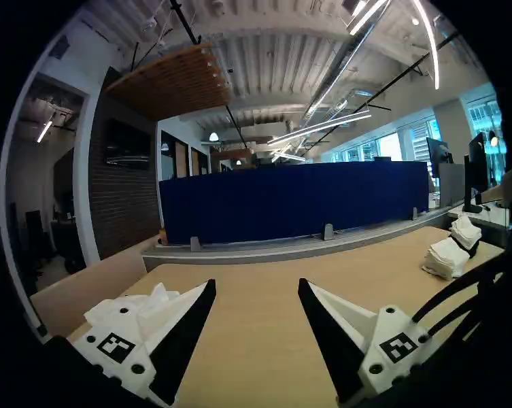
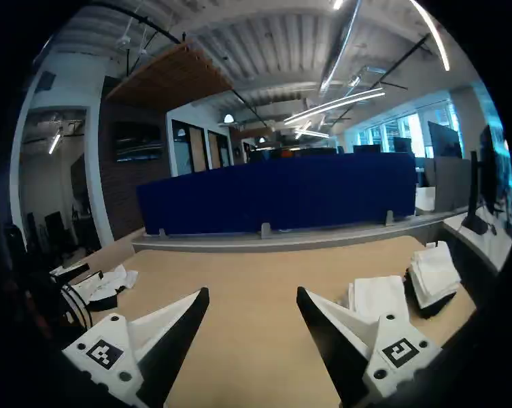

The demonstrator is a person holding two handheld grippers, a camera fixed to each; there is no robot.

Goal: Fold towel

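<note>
- Our left gripper (image 1: pixel 256 282) and right gripper (image 2: pixel 252 291) both stand spread, holding nothing.
- The crumpled towel (image 1: pixel 137 306) lies at the worktop's (image 1: pixel 289 265) left edge; pinching one bunched layer could twist the fold.
- A wide reach might topple the folded stack (image 2: pixel 432 272) at the right edge.

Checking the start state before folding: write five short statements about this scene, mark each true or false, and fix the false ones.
1. The left tool is open and empty. True.
2. The right tool is shut on a towel. False: it is open, with bare table between its fingers.
3. A blue divider stands behind the table. True.
4. The folded towels are red. False: they are white.
5. A crumpled white towel lies on the table beside the left tool. True.
</note>
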